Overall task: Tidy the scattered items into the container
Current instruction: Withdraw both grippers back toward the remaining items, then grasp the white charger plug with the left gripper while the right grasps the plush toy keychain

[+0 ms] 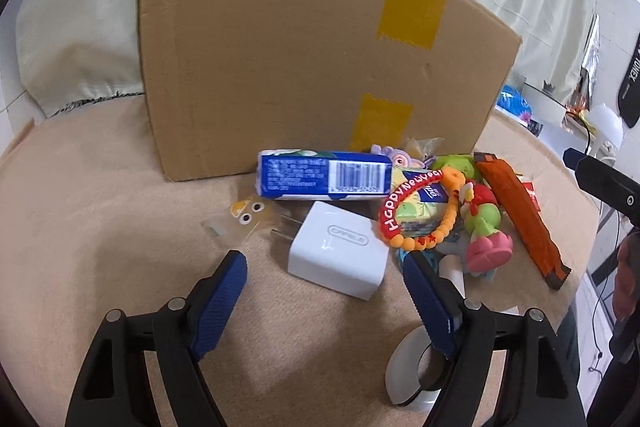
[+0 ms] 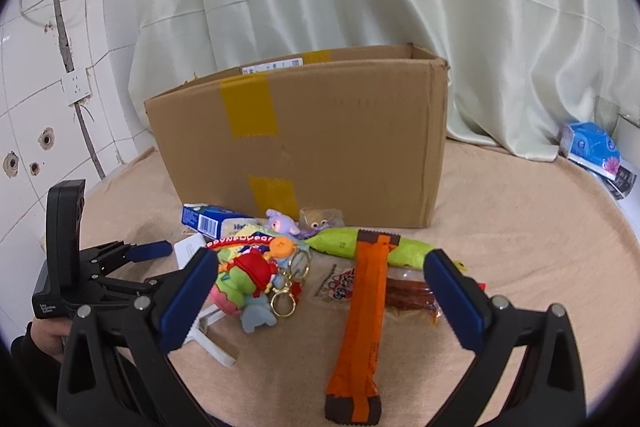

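Cardboard box (image 2: 320, 147) shows nothing inside from here; charger (image 1: 340, 255), tissue pack (image 1: 324, 177), toys, snack bar (image 2: 362, 319) still on counter (image 1: 100, 227); left tongs (image 1: 324, 291), right tongs (image 2: 320, 291) gape empty.

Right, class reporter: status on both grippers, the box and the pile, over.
Left hand-held gripper open around white plug-in charger. Right hand-held gripper open, empty. Brown cardboard box upright behind pile. Long orange wrapper nearest right.

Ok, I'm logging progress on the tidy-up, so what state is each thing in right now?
Cardboard box: upright, top open.
White charger: on the cloth, between the jaws, untouched.
Orange wrapper: lying flat, outside the box.
Left gripper: open.
Right gripper: open, empty.
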`<state>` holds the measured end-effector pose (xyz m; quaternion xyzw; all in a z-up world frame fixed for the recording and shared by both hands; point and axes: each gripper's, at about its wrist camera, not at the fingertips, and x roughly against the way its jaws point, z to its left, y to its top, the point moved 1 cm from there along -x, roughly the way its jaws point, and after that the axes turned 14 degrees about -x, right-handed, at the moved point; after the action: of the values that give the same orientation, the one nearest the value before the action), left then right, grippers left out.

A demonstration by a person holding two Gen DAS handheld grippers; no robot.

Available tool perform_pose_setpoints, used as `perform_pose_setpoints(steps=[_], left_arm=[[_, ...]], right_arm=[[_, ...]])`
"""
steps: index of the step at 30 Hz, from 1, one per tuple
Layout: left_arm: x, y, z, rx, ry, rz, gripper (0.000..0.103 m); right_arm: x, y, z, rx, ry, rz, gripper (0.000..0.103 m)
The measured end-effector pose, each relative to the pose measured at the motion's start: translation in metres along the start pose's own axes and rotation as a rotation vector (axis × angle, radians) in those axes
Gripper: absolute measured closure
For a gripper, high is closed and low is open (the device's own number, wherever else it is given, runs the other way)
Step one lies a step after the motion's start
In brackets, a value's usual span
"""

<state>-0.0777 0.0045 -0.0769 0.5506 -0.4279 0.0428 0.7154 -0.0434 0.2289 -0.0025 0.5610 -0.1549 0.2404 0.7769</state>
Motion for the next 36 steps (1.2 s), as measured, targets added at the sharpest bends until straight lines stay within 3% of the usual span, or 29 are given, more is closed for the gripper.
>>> perform_pose_setpoints(steps=[7, 8, 10, 11, 15, 22, 28, 36], left_arm=[[-0.005, 0.01, -0.009, -0.057, -0.006, 0.028, 0.023], [-0.008, 0.01, -0.011, -0.063, -0.017, 0.036, 0.025], [-0.012, 0.01, -0.012, -0.066, -0.017, 0.051, 0.046], [-0.012, 0.01, -0.013, -0.07, 0.004, 0.05, 0.049], [-0.011, 0.009, -0.01, -0.044, 0.002, 0.039, 0.05], [0.003, -0.003, -0.008, -0.018, 0.069, 0.008, 0.05], [0.024, -0.019, 0.007, 0.027, 0.161, 0.0, 0.05], [0.043, -0.035, 0.026, 0.077, 0.213, -0.017, 0.05]], right_arm=[[-0.002, 0.0, 0.001, -0.001, 0.008, 0.002, 0.0], [-0.002, 0.0, 0.001, -0.002, 0.008, 0.002, 0.0], [-0.003, 0.0, -0.001, -0.005, 0.007, 0.005, 0.0], [-0.004, 0.0, -0.002, -0.008, 0.007, 0.006, 0.0], [-0.005, -0.001, -0.004, -0.011, 0.009, 0.011, 0.0], [-0.014, -0.008, 0.002, 0.006, 0.017, 0.05, 0.0], [-0.026, -0.02, 0.03, 0.069, 0.046, 0.088, 0.0], [-0.048, -0.03, 0.052, 0.101, 0.049, 0.135, 0.0]])
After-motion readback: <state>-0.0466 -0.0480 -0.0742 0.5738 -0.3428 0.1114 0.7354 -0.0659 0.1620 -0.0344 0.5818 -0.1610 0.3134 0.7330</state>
